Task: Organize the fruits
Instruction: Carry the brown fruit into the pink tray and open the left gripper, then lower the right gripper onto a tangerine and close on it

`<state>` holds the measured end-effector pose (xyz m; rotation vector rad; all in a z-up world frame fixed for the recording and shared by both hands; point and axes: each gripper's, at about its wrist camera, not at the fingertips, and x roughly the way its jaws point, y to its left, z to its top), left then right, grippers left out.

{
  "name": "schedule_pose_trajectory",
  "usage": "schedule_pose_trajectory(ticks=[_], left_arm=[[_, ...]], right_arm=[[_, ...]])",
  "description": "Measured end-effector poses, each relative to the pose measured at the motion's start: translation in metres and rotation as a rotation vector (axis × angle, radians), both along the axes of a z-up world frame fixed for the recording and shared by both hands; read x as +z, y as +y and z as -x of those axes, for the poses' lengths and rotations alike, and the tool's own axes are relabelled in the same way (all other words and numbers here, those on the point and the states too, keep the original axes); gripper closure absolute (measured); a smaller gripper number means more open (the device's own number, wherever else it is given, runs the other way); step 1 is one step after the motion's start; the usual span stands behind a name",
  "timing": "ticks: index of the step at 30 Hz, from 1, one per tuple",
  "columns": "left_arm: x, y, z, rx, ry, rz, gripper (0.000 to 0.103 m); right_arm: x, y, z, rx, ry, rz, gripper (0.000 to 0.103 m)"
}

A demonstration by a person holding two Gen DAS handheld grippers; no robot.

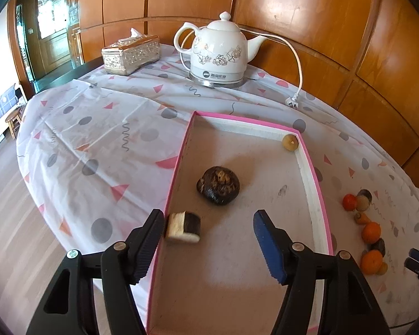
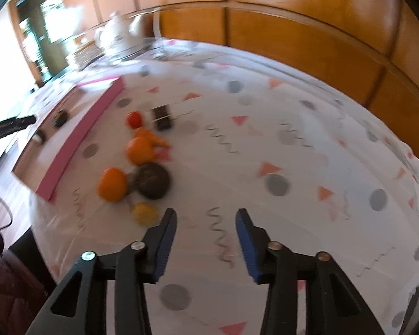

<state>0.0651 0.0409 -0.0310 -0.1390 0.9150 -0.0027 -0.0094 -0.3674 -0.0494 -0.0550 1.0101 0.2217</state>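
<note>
A pink-rimmed tray [image 1: 181, 156] lies on the patterned tablecloth. Inside it are a dark round fruit [image 1: 218, 185], a cut dark piece with white flesh [image 1: 183, 226] and a small tan fruit [image 1: 290, 142] in the far corner. My left gripper [image 1: 209, 217] hangs open above the tray's near end, nothing between its fingers. In the blurred right wrist view, oranges [image 2: 112, 184], a dark round fruit [image 2: 152, 181], a small yellow fruit [image 2: 144, 212] and a dark block [image 2: 161, 117] lie on the cloth beside the tray [image 2: 83, 131]. My right gripper [image 2: 206, 220] is open over bare cloth, right of the yellow fruit.
A white floral electric kettle [image 1: 218, 53] with its cord and plug [image 1: 292, 102] stands at the back of the table, a silver tissue box [image 1: 131, 54] to its left. Wood panelling runs behind. The table edge drops to the floor on the left. A person's dark sleeve [image 2: 2, 287] shows lower left.
</note>
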Motion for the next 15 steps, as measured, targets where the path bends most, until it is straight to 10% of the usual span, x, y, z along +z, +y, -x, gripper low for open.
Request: schedule_pose_trajectory(ticks=[15], left_arm=[[-0.001,0.023,0.034,0.037,-0.012,0.003,0.032]], right_arm=[[0.003,0.078,-0.011,0.203,0.007,-0.033,0.068]])
